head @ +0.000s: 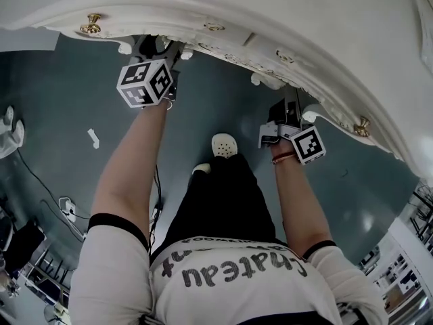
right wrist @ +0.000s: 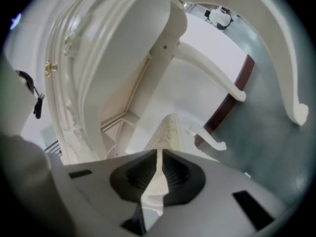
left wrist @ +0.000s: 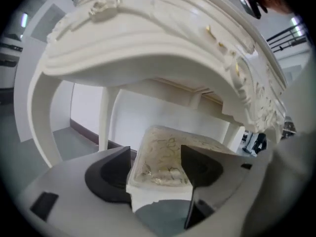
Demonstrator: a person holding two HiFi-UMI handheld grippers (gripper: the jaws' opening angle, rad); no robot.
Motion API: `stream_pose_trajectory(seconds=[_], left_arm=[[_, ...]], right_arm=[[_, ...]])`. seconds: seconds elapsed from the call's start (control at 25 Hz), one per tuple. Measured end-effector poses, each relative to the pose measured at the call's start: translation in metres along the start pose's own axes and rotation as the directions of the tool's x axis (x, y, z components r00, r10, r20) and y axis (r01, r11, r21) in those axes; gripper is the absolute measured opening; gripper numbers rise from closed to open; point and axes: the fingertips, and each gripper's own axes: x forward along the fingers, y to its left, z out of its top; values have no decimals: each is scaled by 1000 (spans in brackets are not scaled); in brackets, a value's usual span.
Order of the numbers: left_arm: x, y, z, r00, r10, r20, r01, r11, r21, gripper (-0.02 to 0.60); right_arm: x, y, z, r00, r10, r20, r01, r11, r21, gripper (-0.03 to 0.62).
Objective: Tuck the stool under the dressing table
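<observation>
Stool (left wrist: 163, 154) sat already partly beneath the dressing table (left wrist: 148, 38). In the head view almost all of it was hidden under the table's curved front edge (head: 237, 5) across the top of the frame.

The left gripper (left wrist: 156, 162) was clamped on a near corner of the cream seat, which filled the gap between its jaws at lower centre of the left gripper view. From there the seat ran away from the jaws toward the white wall behind the table legs.

The right gripper (right wrist: 161, 164) was rolled on its side. Its jaws were nearly together, pinching a thin edge of the stool (right wrist: 170, 127), which showed edge-on and led up and away from them at lower centre.

In the head view the left gripper (head: 155, 53) reached the table edge at upper left of centre. The right gripper (head: 287, 110) was lower, right of centre, so neither hand was clearly nearer the stool.

Judged from this, the stool lay straight ahead of both pairs of jaws. Any remaining push would go along the way they pointed, into the space between the table legs, and an uneven push might skew the seat toward one of them.
</observation>
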Motion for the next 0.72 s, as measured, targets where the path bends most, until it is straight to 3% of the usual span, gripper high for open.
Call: stream_pose_trajectory(seconds=[0.2, 0.36, 0.48, 0.72], left_arm=[[-49, -20, 12, 994, -37, -100, 40, 998, 37, 302], [-92, -58, 44, 990, -92, -105, 90, 996, -21, 299], [-126, -100, 74, 983, -161, -83, 153, 984, -97, 211], [-195, -156, 147, 975, -220, -19, 214, 965, -148, 59]], right_arm=[[-53, 17, -16, 992, -62, -114, 55, 996, -65, 51], [-88, 62, -13, 983, -49, -176, 33, 995, -97, 51], [-106, 108, -11, 980, 2, -200, -23, 994, -104, 51], [-130, 210, -6, 974, 106, -200, -131, 985, -112, 51]])
